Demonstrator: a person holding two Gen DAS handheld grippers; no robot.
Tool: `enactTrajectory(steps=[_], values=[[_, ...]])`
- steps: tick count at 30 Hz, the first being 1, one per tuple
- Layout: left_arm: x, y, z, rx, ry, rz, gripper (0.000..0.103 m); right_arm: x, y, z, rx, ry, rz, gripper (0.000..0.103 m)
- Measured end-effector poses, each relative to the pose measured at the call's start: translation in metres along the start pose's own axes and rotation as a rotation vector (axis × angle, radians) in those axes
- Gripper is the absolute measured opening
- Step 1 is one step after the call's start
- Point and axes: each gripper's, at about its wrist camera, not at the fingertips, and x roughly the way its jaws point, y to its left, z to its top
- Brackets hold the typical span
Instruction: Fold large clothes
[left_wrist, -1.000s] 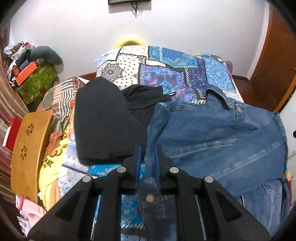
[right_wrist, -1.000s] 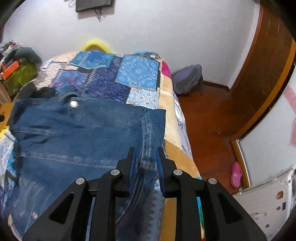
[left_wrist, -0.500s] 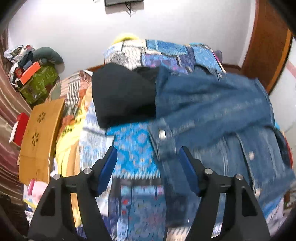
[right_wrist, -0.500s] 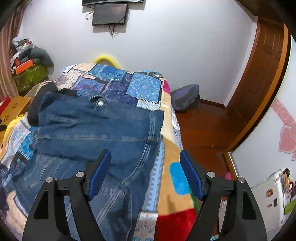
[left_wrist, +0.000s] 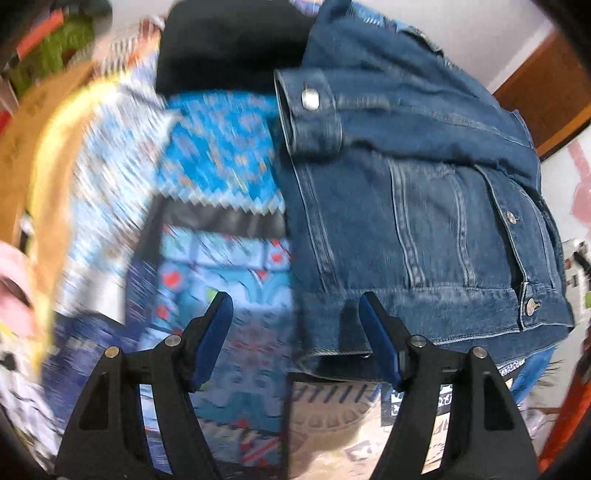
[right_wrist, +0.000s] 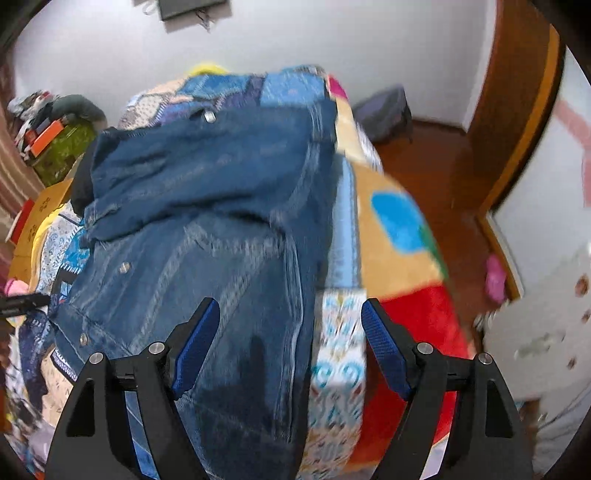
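A blue denim jacket (left_wrist: 413, 206) lies on the patchwork quilt (left_wrist: 221, 147), with its upper part and a sleeve folded down over the body and a buttoned cuff (left_wrist: 310, 107) on top. My left gripper (left_wrist: 295, 314) hangs open over the jacket's near-left hem corner, and the pads are not touching the cloth. In the right wrist view the denim jacket (right_wrist: 207, 221) fills the left half. My right gripper (right_wrist: 291, 317) is open above the jacket's right edge, where it meets the quilt (right_wrist: 399, 251), and nothing is gripped.
A black garment (left_wrist: 229, 44) lies beyond the jacket at the far left. A wooden board (left_wrist: 22, 122) and a green box (right_wrist: 62, 147) sit left of the bed. To the right, the bed edge drops to a wooden floor (right_wrist: 443, 177) with a grey backpack (right_wrist: 384, 110) and a pink slipper (right_wrist: 495, 277).
Both grippers were shut on folds of the denim, then let go and opened. Both have since dropped and tilted down toward the jacket's near hem, and the folded part stays on the body.
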Motion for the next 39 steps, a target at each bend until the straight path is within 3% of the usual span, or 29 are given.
enactTrajectory(steps=[5,10,16,17,18,21,23,24,25,28,33,39], values=[[0.027,0.003,-0.005,-0.051,0.056,-0.098,0.07,0.014,-0.001,-0.021,0.052,0.073,0.039,0.076],[0.046,0.013,-0.001,-0.181,0.096,-0.229,0.072,0.019,-0.002,-0.026,0.074,0.093,0.085,0.076],[0.053,0.0,0.0,-0.195,0.057,-0.246,0.078,0.034,-0.014,-0.024,0.168,0.116,0.194,0.076],[0.053,-0.003,0.001,-0.191,0.055,-0.248,0.078,0.033,-0.015,-0.022,0.171,0.116,0.208,0.074],[0.053,-0.006,0.002,-0.187,0.055,-0.246,0.077,0.033,-0.014,-0.021,0.169,0.112,0.229,0.063],[0.052,-0.014,0.007,-0.183,0.062,-0.25,0.068,0.031,-0.012,-0.02,0.19,0.12,0.315,0.029],[0.048,-0.017,0.008,-0.182,0.059,-0.257,0.053,0.029,-0.011,-0.02,0.187,0.106,0.288,0.013],[0.044,-0.02,0.008,-0.175,0.051,-0.251,0.04,0.027,-0.01,-0.019,0.182,0.101,0.279,0.009],[0.039,-0.022,0.01,-0.169,0.048,-0.253,0.028,0.025,-0.009,-0.02,0.183,0.086,0.277,0.008],[0.016,-0.029,0.011,-0.144,0.002,-0.303,0.015,0.009,-0.01,-0.016,0.197,0.025,0.291,0.007],[-0.046,-0.049,0.012,-0.107,-0.146,-0.325,0.013,-0.035,-0.013,-0.008,0.188,-0.106,0.304,0.006],[-0.115,-0.074,-0.008,-0.031,-0.3,-0.353,0.012,-0.046,-0.011,-0.018,0.192,-0.142,0.333,0.006]])
